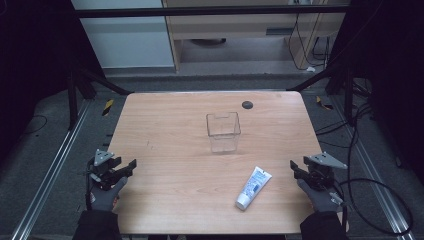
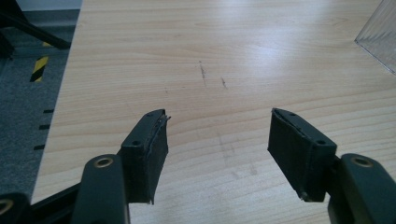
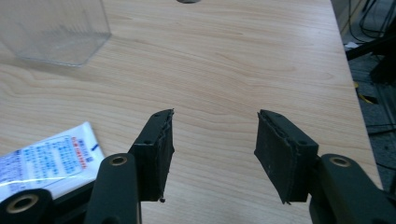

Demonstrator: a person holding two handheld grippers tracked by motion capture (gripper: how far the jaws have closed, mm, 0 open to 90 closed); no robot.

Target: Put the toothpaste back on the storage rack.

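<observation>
Tube [image 1: 254,187] of cream, white with blue print, lies flat on the table [image 1: 175,130] toward its near right; long axis slanted, cap end nearest the person, tail pointing up toward the clear box [image 1: 223,131] at centre; right gripper [image 1: 300,170] sits just beside it, jaws apart and empty; tube lies to that gripper's left; left gripper [image 1: 125,167], also spread and empty, is well apart at the far edge; right hand looks the likelier to take it.
</observation>
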